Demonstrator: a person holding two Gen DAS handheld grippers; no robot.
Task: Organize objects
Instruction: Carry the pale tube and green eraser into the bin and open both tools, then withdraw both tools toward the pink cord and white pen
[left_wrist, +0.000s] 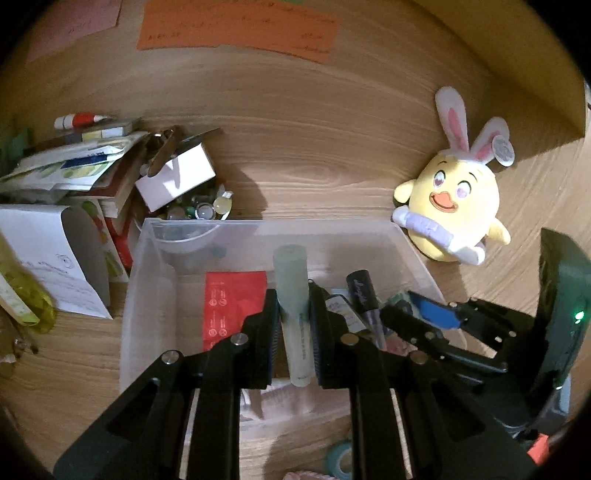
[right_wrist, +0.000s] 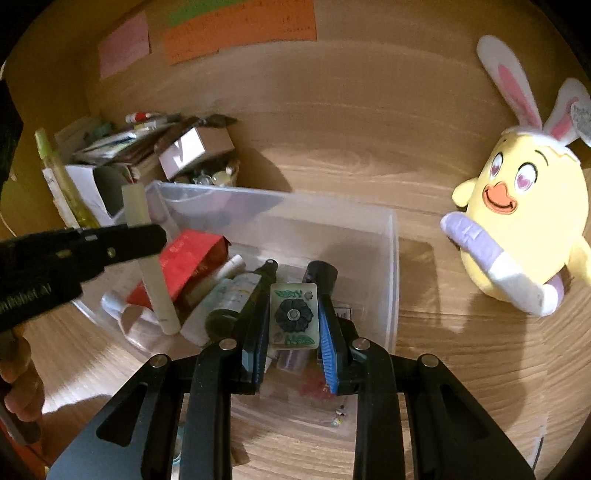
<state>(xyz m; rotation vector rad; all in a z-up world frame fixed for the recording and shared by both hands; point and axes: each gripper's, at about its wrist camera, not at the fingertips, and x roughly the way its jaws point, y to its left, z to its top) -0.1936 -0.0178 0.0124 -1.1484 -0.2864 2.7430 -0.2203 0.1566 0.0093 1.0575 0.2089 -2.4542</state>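
My left gripper (left_wrist: 293, 317) is shut on a pale green tube (left_wrist: 291, 288) and holds it upright over the clear plastic bin (left_wrist: 147, 280); the tube also shows in the right wrist view (right_wrist: 155, 280). My right gripper (right_wrist: 293, 317) is shut on a small pale card with a dark flower (right_wrist: 294, 315), just above the bin (right_wrist: 391, 266). The bin holds a red packet (left_wrist: 229, 302), a dark bottle (right_wrist: 255, 291), a black tube (left_wrist: 364, 295) and other small items. The right gripper appears in the left wrist view (left_wrist: 436, 314).
A pile of books, papers and a white box (left_wrist: 173, 177) lies left of the bin. A yellow plush chick with bunny ears (left_wrist: 458, 206) sits on the wooden desk at the right. Orange (left_wrist: 236, 26) and pink notes hang on the back wall. A tape roll (left_wrist: 338, 458) lies near me.
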